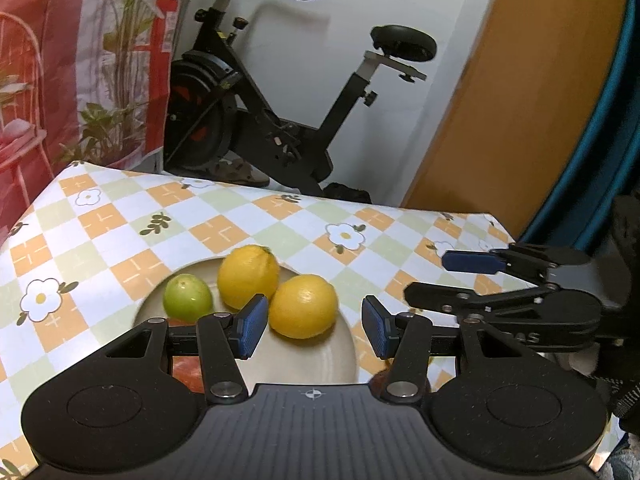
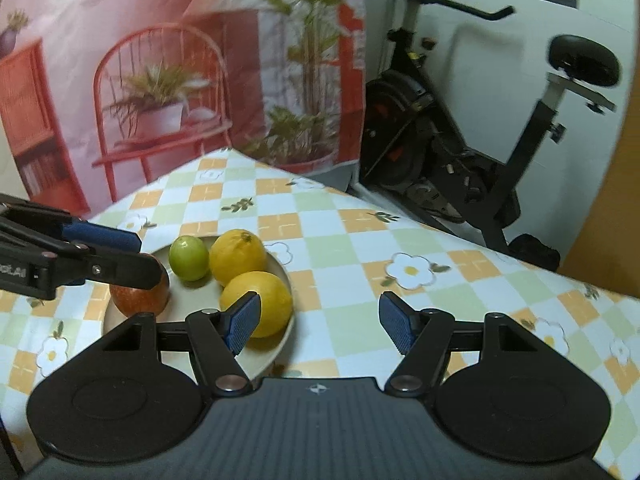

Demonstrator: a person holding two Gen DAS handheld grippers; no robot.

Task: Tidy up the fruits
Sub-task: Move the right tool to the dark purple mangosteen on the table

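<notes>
Beige plate (image 2: 280, 280) holding two lemons (image 2: 256, 304), lime (image 2: 189, 258), perhaps apple (image 2: 140, 300)

Fruit gathered on a beige plate (image 2: 280, 268).
Two yellow lemons (image 2: 237, 257) (image 2: 262, 304), one green lime (image 2: 189, 258), and a reddish, probably apple, fruit (image 2: 138, 298), clustered close together.

a table under a checked orange, green and white flower-print tablecloth (image 2: 360, 248) carries one beige plate (image 2: 280, 268) on its left part, fruit lying in it.
</notes>
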